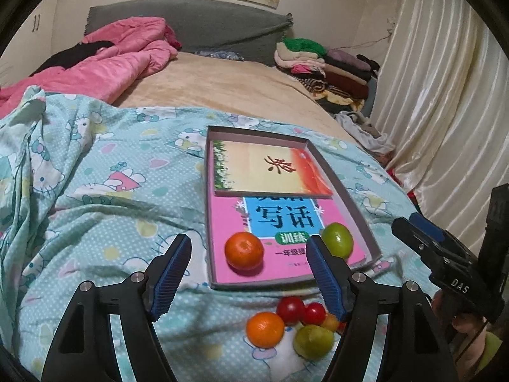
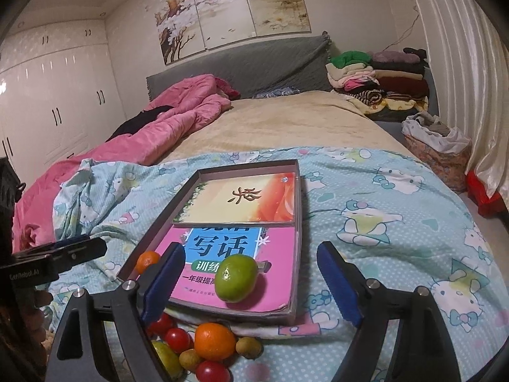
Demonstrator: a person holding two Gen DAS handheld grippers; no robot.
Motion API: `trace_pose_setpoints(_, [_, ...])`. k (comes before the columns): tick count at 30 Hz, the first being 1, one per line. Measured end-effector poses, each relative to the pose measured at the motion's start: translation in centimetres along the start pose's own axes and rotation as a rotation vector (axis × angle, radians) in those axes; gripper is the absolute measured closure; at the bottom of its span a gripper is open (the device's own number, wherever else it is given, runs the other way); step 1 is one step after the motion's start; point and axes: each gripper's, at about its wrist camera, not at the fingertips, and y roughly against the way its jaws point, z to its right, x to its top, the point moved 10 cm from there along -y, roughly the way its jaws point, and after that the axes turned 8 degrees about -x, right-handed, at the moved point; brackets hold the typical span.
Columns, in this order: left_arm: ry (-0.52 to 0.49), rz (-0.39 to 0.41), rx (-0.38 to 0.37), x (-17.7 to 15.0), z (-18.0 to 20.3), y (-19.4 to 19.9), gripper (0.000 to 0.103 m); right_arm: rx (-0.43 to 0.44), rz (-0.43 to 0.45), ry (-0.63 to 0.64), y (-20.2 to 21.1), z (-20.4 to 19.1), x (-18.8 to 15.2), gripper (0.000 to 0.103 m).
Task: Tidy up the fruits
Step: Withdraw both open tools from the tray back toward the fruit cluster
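Note:
A shallow grey tray (image 1: 286, 281) lies on the bed with two books inside. An orange (image 1: 244, 251) and a green citrus fruit (image 1: 337, 239) rest on the pink book at the tray's near end. My left gripper (image 1: 248, 248) hovers open above the orange, its pads well apart from it. In the right wrist view the green fruit (image 2: 237, 281) lies just beyond my right gripper (image 2: 251, 254), which is open and touches nothing. In front of the tray (image 2: 296, 286) lies a loose pile: another orange (image 2: 214, 340), cherry tomatoes (image 2: 176, 339), small brown fruits (image 2: 248, 347) and a green fruit (image 1: 313, 341).
The tray sits on a light blue cartoon-print quilt (image 2: 381, 254). A pink duvet (image 2: 178, 121) lies at the far left and folded clothes (image 2: 381, 76) are stacked at the far right. A curtain (image 1: 445, 95) hangs along the right side of the bed.

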Motion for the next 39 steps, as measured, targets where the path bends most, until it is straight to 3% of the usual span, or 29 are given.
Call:
trace_pose_setpoints(7, [0.004,-0.017,-0.007,-0.9,0.8,0.5,0.026,-0.038,0.025,0.03,1.3,0.0,0.4,0.018])
trace_pose_setpoints(13, [-0.005,-0.057,0.0,-2.0,1.2,0.3,0.026,-0.057,-0.018,0.021,1.8,0.1,-0.6,0.017])
trace_pose_setpoints(20, [-0.028,-0.097,-0.027,-3.6,2.5,0.3,0.026,-0.046,-0.088,-0.005,2.1,-0.3,-2.6,0.017])
trace_pose_setpoints(39, [-0.057,-0.254,-0.07,-8.2,4.8,-0.7,0.026,-0.018,-0.116,0.019,2.7,-1.1,-3.6,0.017])
